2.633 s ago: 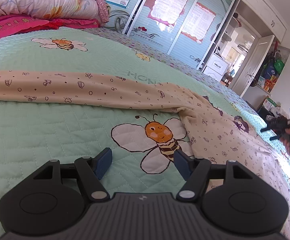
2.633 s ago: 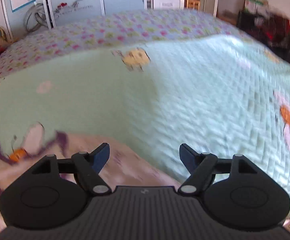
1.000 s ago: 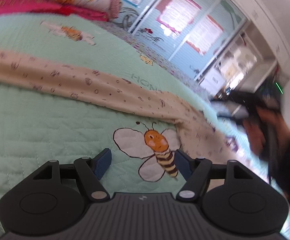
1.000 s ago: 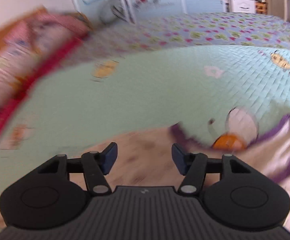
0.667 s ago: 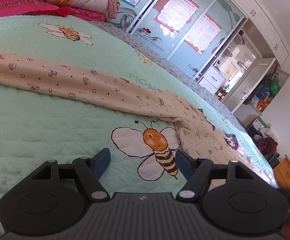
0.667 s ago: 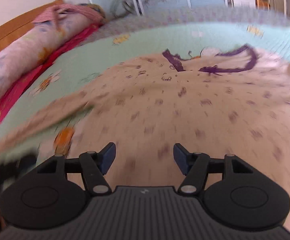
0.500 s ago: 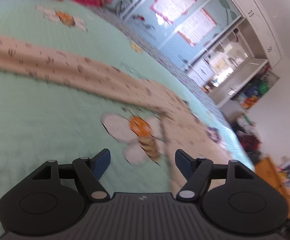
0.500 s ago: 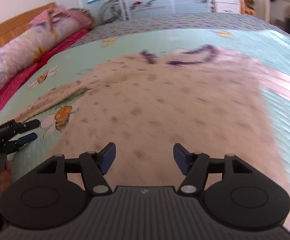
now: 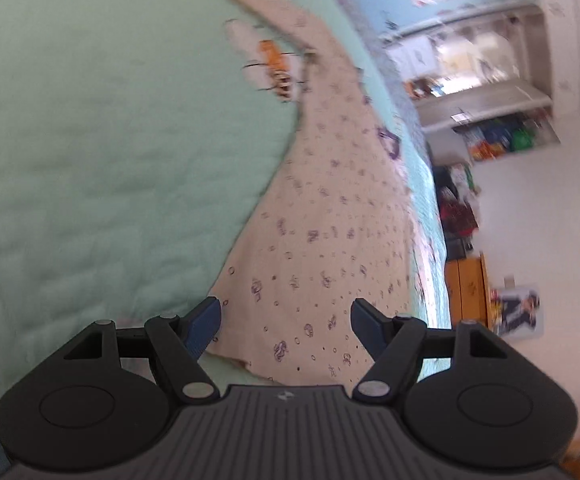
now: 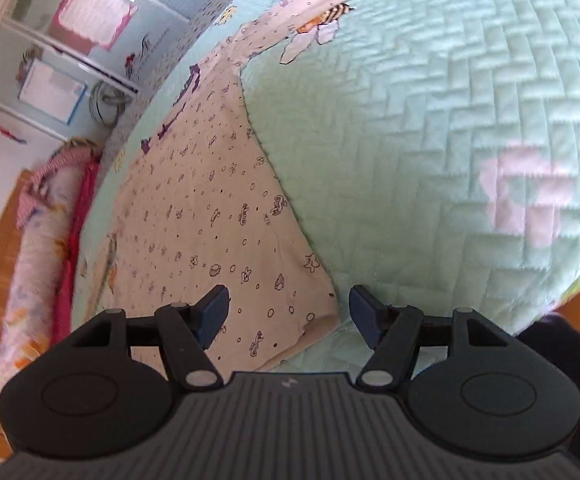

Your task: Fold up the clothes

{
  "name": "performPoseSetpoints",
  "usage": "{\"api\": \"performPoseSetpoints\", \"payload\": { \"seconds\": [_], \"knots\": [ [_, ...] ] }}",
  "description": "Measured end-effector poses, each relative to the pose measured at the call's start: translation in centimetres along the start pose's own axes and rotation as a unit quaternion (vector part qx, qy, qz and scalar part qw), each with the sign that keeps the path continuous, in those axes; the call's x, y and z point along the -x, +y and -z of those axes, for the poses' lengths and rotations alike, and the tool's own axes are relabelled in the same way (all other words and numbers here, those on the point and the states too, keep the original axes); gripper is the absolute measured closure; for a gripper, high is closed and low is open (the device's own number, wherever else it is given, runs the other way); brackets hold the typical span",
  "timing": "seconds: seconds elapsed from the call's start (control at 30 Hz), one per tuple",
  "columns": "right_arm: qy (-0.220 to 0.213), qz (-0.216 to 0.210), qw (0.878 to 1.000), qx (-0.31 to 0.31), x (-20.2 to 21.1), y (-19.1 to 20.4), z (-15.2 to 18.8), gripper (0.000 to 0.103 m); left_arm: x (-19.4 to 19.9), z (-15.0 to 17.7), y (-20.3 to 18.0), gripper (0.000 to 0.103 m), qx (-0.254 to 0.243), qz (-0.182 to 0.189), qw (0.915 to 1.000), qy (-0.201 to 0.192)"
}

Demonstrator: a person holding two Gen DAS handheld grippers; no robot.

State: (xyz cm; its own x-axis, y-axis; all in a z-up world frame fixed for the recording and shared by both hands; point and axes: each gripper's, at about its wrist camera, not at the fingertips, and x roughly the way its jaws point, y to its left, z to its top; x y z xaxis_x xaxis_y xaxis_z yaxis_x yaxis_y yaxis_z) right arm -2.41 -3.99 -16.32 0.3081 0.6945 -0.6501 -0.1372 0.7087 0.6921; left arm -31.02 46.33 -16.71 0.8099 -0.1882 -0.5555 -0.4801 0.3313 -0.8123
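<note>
- Quilt (image 10: 430, 128): green, filling most of both frames.
- Garment (image 10: 209, 216): flat on quilt, long axis running from bottom centre to top.
- Right gripper (image 10: 287, 314): spread, empty, over hem corner.
- Left gripper (image 9: 285, 322): spread, empty, over opposite corner.

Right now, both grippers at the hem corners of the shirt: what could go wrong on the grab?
1. Left gripper is open over the beige patterned shirt, but its left pad sits at the shirt's edge; closing may pinch the green quilted bedspread too.
2. Right gripper is open above the shirt's corner; the pads could close on too little fabric and slip.
3. The left view is blurred, so aim may be off.
</note>
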Motion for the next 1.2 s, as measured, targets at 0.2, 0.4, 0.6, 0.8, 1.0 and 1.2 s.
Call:
{"api": "performPoseSetpoints", "payload": {
  "seconds": [0.2, 0.4, 0.6, 0.8, 1.0, 1.2],
  "knots": [
    [-0.009, -0.038, 0.999, -0.026, 0.3, -1.6, 0.1, 0.035, -0.7, -0.9, 1.7, 0.029, 0.071, 0.017, 0.9973, 0.004],
    [-0.020, -0.058, 0.997, -0.042, 0.6, -2.2, 0.3, 0.035, 1.1, -1.1, -0.1, 0.029, 0.037, -0.036, 0.9986, -0.004],
    [-0.022, -0.075, 0.995, -0.060, 0.4, -3.0, 0.1, 0.035, 0.1, -1.8, 0.3, 0.024, 0.022, -0.058, 0.9980, 0.015],
    [-0.022, -0.072, 0.996, -0.050, 0.2, -2.9, 0.3, 0.041, -1.2, -1.4, -0.6, 0.049, 0.012, -0.052, 0.9983, 0.023],
    [-0.007, -0.069, 0.996, -0.062, -0.5, -3.5, 0.4, 0.075, -1.5, 0.0, 0.0, 0.078, 0.029, -0.055, 0.9974, 0.039],
    [-0.003, -0.078, 0.994, -0.072, -0.5, -4.0, 0.5, 0.076, -1.3, 0.3, 0.4, 0.063, 0.050, -0.058, 0.9966, 0.030]
  ]
}}
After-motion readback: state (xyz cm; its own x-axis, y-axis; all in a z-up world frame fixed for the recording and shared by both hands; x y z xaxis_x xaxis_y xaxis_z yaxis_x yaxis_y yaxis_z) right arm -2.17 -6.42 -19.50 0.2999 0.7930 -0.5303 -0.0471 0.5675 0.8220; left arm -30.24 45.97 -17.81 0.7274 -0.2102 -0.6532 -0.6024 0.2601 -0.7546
